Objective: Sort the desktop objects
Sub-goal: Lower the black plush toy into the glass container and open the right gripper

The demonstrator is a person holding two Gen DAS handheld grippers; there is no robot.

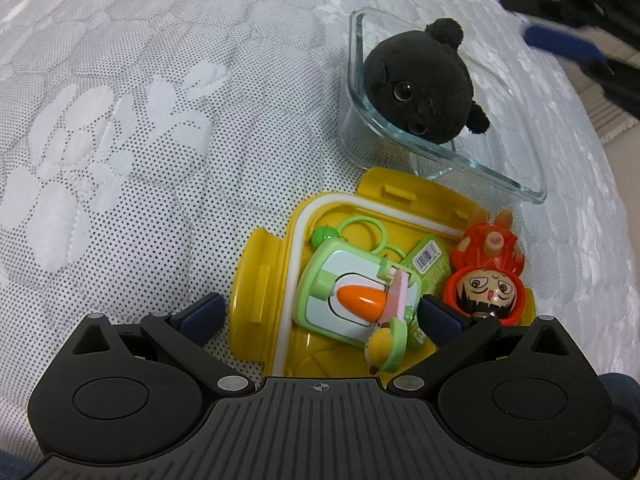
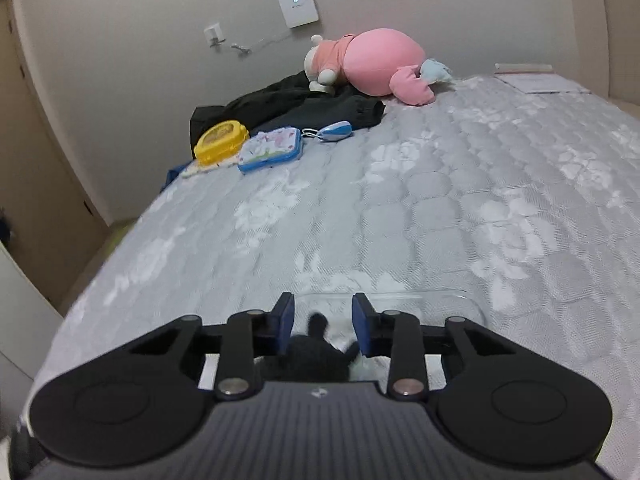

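Observation:
A black plush toy lies inside a clear glass container on the quilted mattress. In front of it a yellow tray holds a green toy with an orange carrot and a red doll. My left gripper hangs open above that tray, its fingers wide on either side of the green toy without touching it. The right gripper is open just above the black plush toy and the glass container, with nothing between its blue pads. Its blurred blue finger shows at the top right of the left wrist view.
At the far end of the bed lie a yellow box, a blue-rimmed case, a blue oval gadget, dark clothing and a pink plush. The mattress drops off at its left edge, towards a wardrobe.

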